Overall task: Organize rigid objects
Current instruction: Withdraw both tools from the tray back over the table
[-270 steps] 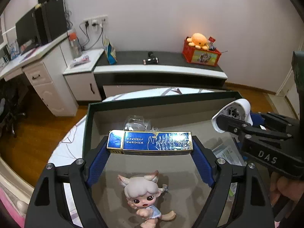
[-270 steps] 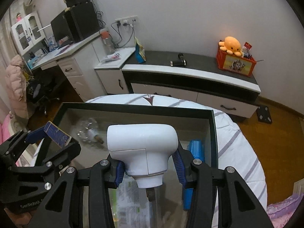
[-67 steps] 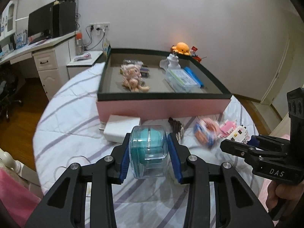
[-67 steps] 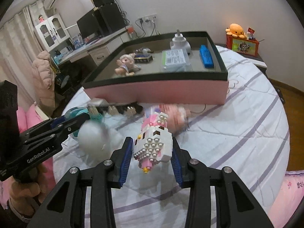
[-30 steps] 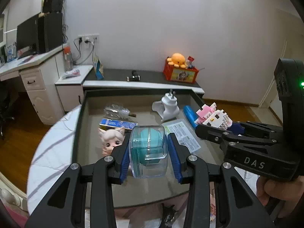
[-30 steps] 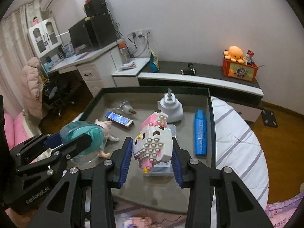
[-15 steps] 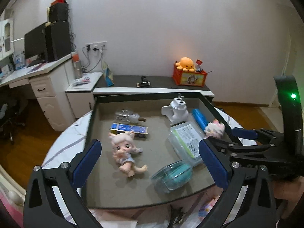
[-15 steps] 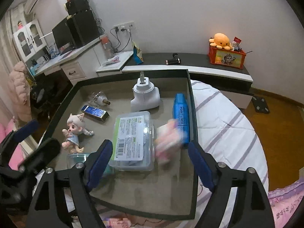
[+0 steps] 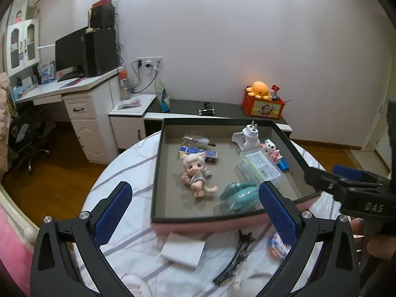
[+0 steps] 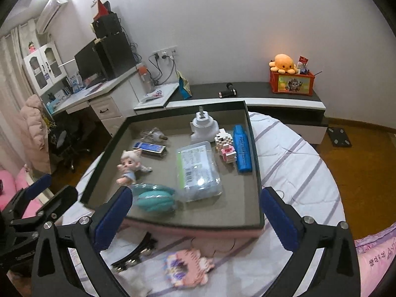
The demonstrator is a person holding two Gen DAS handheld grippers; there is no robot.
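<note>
**Tray Mostly Loaded, Several Items Left Outside**

Left wrist view: My left gripper [image 9: 195, 212] stood released, jaws wide with nothing between them. The shallow dark-rimmed tray with pink outer wall [image 9: 156, 173] held a pale-haired doll figurine [image 9: 195, 173], a clear round case with a teal insert [image 9: 238, 195], a clear lidded plastic box with a printed label [image 9: 259, 169], a white plug adapter [image 9: 248, 138], a pink-and-white block figure [image 9: 271, 150] and a flat blue printed box [image 9: 198, 151]. On the striped tablecloth [image 9: 128, 173] outside the tray lay a flat white rectangular block [image 9: 183, 248], a bundle of dark hair clips [image 9: 235, 255] and a small pink patterned item [image 9: 278, 246]. I judged these three still to be loaded.

Right wrist view: My right gripper [image 10: 195, 217] was at the end of opening its jaws, nothing between them. This view alone showed a long blue marker-like bar [image 10: 242, 148] in full beside the block figure, and the tray's right rim. The white block was not clearly in view here.
</note>
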